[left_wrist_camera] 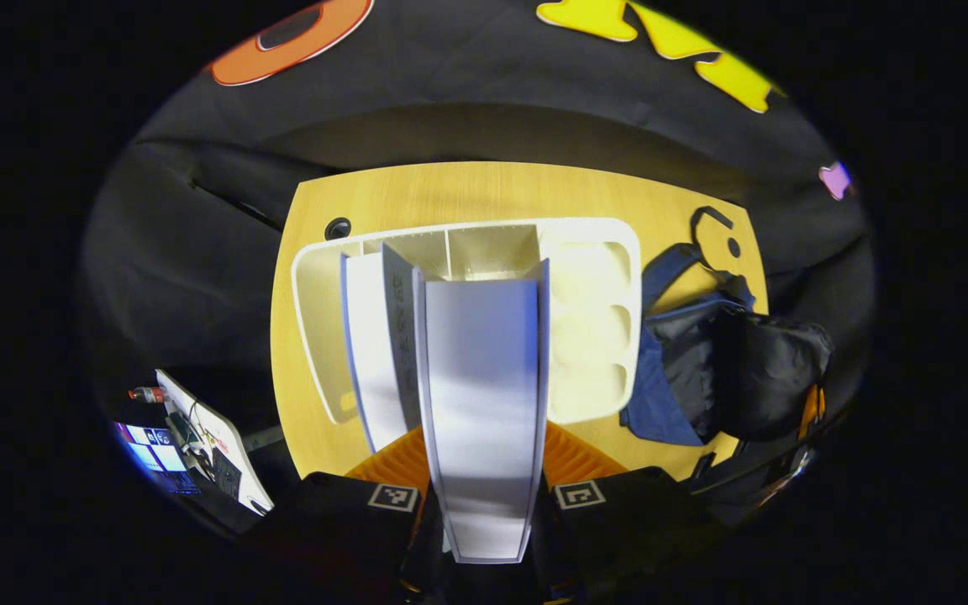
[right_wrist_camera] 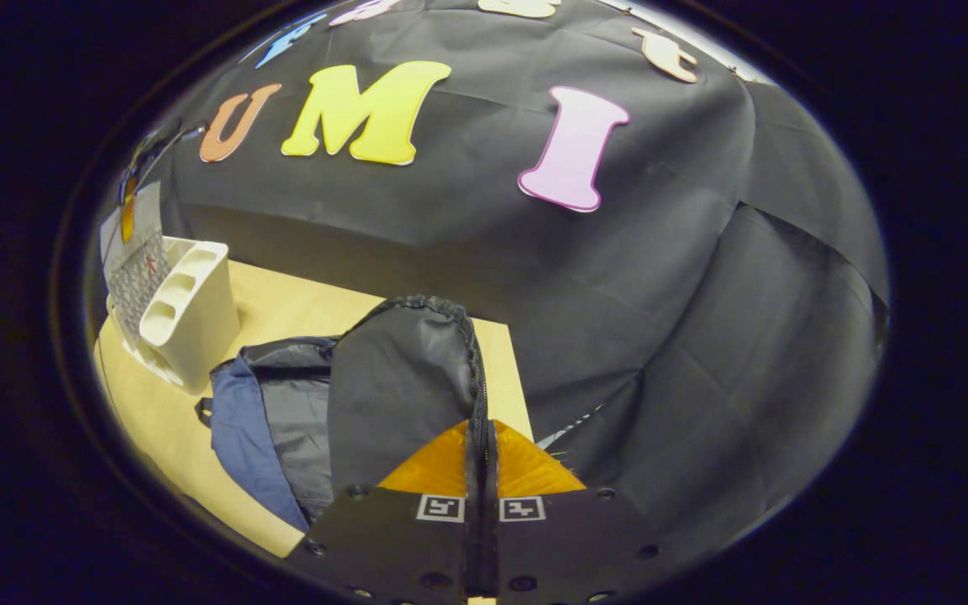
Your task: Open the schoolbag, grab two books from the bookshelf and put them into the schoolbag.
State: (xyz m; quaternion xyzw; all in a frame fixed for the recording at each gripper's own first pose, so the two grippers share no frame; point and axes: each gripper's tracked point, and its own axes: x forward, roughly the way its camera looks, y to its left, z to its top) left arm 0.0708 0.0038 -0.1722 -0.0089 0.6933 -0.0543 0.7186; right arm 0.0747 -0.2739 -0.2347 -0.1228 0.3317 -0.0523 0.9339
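Left of the schoolbag (left_wrist_camera: 728, 370), the left gripper (left_wrist_camera: 484, 504) clamps a white book (left_wrist_camera: 484, 395), long axis pointing away, above the white bookshelf (left_wrist_camera: 593, 319); another book (left_wrist_camera: 370, 344) stands beside it. Spine print illegible. Right gripper (right_wrist_camera: 481, 458) pinches the bag's zipper edge (right_wrist_camera: 476, 378), holding it open.

bench (left_wrist_camera: 484, 189): pale wood grain, smooth, matt. bookshelf (left_wrist_camera: 589, 323): cream moulded plastic, smooth, faint sheen. book (left_wrist_camera: 484, 395): white paper cover, smooth, slightly glossy. schoolbag (right_wrist_camera: 400, 386): woven cloth, dark grey with blue panels, matt, zip teeth along edge. booth wall: black cloth, creased, matt.
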